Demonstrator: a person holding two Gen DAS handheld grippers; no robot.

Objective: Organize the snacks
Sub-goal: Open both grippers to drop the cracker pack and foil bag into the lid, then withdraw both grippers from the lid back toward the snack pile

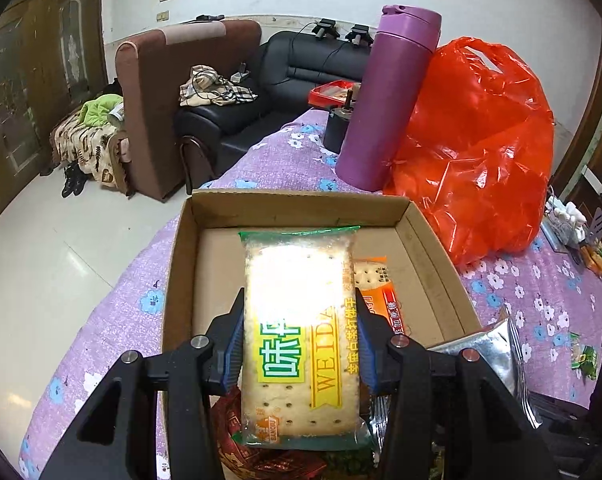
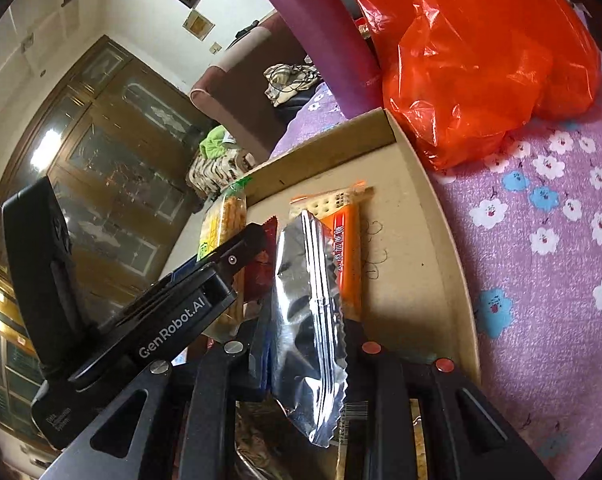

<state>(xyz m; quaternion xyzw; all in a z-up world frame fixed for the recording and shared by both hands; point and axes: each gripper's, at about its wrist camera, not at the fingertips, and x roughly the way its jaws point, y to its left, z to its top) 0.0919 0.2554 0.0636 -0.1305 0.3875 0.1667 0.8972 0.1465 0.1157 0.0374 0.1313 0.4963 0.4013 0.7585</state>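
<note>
Snacks are going into a shallow brown cardboard box point(image 1: 429, 236) that sits on a purple flowered tablecloth point(image 1: 113, 320).

In the left wrist view, the left gripper point(image 1: 301, 344) pinches a clear-wrapped packet of pale soda crackers with a green and yellow label point(image 1: 301, 320) by its long sides, the blue-padded fingers point(image 1: 233, 344) pressed against the wrapper. The packet hangs above the middle of the box, pointing at the far wall. An orange cracker packet point(image 1: 377, 280) already lies on the box floor, just to its right. A tall purple flask point(image 1: 385, 100) and a crumpled red plastic bag point(image 1: 477, 152) stand beyond the box, and red and green wrappers show under the gripper at the near end.

In the right wrist view, the right gripper point(image 2: 305, 344) clamps a silver foil pouch with a serrated seam point(image 2: 309, 320) edge-up, above the near part of the box and close to the left gripper's side. The orange packet lies just beyond it.

To do this step well, I judge the cracker packet should go down flat beside the orange one, its long edge parallel, with a light grip so the crackers do not crack. Releasing only once it rests on the floor avoids a drop. The right gripper should hold back so the two do not collide.
</note>
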